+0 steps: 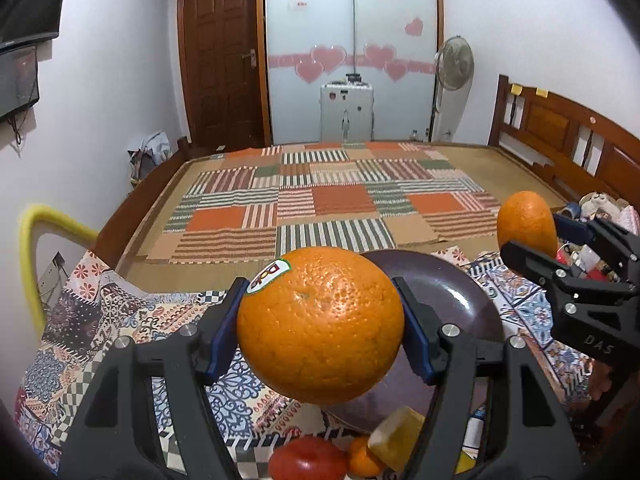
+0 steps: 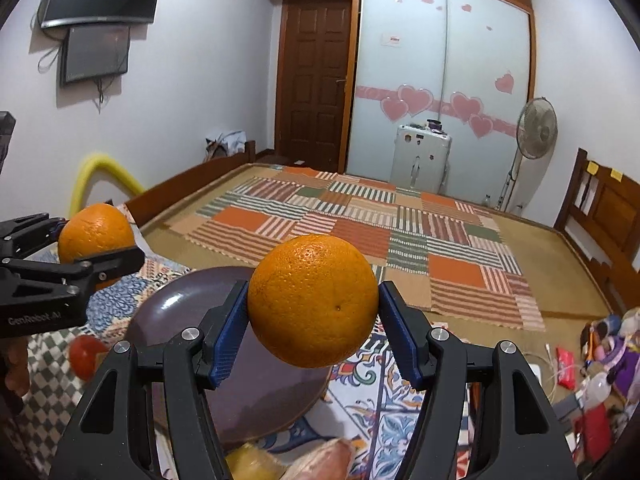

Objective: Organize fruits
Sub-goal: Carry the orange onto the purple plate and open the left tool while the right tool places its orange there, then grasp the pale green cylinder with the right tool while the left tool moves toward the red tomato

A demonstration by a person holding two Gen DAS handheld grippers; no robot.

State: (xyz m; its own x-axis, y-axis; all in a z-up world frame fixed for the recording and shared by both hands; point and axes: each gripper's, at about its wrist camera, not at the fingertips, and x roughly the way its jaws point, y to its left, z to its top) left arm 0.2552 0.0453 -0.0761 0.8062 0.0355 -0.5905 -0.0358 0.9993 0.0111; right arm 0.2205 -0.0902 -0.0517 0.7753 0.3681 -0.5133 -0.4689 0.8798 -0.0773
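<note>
Both tongs are carrying fruit: the left tongs [image 1: 320,320] clench a stickered orange [image 1: 320,326] above the plate [image 1: 456,292]; the right tongs [image 2: 312,312] clench another orange [image 2: 313,300] beside it. Next, probably, each lowers and lets go onto the plate.

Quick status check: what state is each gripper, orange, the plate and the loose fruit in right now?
left gripper: shut on stickered orange
stickered orange: held in the air above plate
right gripper: shut on plain orange
plain orange: held in the air above plate
plate: on patterned cloth, looks empty
tomato: loose on cloth
</note>
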